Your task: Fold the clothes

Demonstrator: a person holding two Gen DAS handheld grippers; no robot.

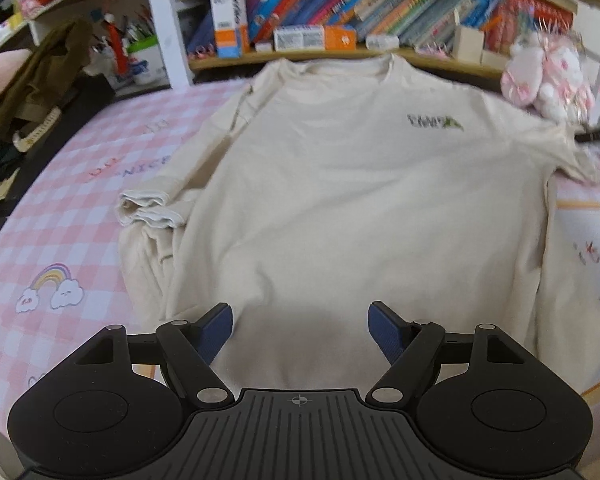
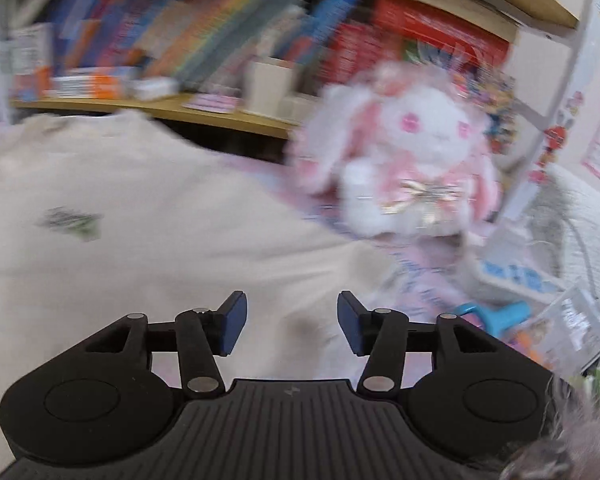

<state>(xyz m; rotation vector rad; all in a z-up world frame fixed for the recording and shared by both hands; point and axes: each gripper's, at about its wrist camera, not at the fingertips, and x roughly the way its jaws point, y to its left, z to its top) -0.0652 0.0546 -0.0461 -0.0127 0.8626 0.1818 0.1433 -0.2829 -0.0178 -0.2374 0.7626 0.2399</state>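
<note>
A cream long-sleeved sweatshirt (image 1: pixel 340 184) lies spread face up on a bench covered with a pink and white checked cloth (image 1: pixel 60 216). Its collar points toward the bookshelf (image 1: pixel 340 4) at the far side, and its hem is nearest the left claw (image 1: pixel 300 330). A small green and dark chest logo (image 1: pixel 434 121) shows on the front. One sleeve is folded inward along the left side of the body, its two ribbed cuffs (image 1: pixel 152 210) lying together beside the torso; the other shoulder spreads out toward the plush rabbit (image 1: pixel 540 76).

The left claw hovers just above the hem, released, its blue pads (image 1: pixel 216 334) spread wide with nothing between them. The right claw (image 2: pixel 291 322) is also released, its blue pads parted over the right-hand part of the sweatshirt (image 2: pixel 140 260), empty. The right wrist view is heavily blurred, so I cannot tell whether this claw touches the fabric.

Just beyond the sweatshirt's right edge sits the pink and white plush rabbit (image 2: pixel 416 152) with a gold bow, upright on the checked cloth. A rainbow print (image 1: pixel 50 288) marks the cloth near the left claw. An olive garment (image 1: pixel 32 76) is heaped at the far left, well apart from the sweatshirt. Rows of bright books fill the bookshelf.
</note>
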